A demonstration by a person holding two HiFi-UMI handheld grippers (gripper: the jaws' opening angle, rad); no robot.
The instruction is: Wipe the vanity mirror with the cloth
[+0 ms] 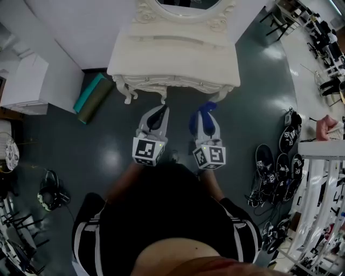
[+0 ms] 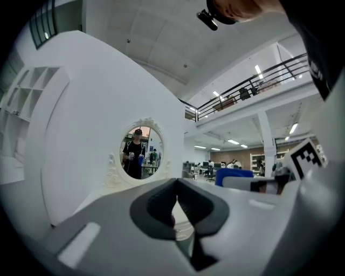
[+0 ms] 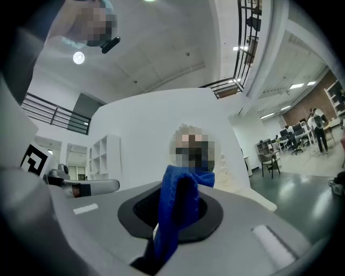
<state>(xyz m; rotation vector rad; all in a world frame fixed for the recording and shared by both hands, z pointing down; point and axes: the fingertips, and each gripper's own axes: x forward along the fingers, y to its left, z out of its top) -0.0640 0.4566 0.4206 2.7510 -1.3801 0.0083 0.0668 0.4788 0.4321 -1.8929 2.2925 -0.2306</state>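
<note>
The oval vanity mirror (image 2: 142,152) in its carved white frame stands on the white vanity table (image 1: 172,59), ahead of both grippers. Only the mirror's lower rim (image 1: 186,9) shows in the head view. My right gripper (image 1: 207,114) is shut on the blue cloth (image 3: 179,207), which sticks up between its jaws in front of the table's edge. The cloth (image 1: 206,108) is short of the mirror, apart from it. My left gripper (image 1: 159,113) hangs beside the right one, shut with nothing in its jaws (image 2: 177,202). In the right gripper view a blur patch covers the mirror.
A teal and olive rolled mat (image 1: 92,98) lies on the dark floor left of the vanity. Several shoes (image 1: 272,167) lie at the right by a white rack (image 1: 318,183). White shelving (image 1: 24,83) stands at the left, and cables and headphones (image 1: 51,195) lie lower left.
</note>
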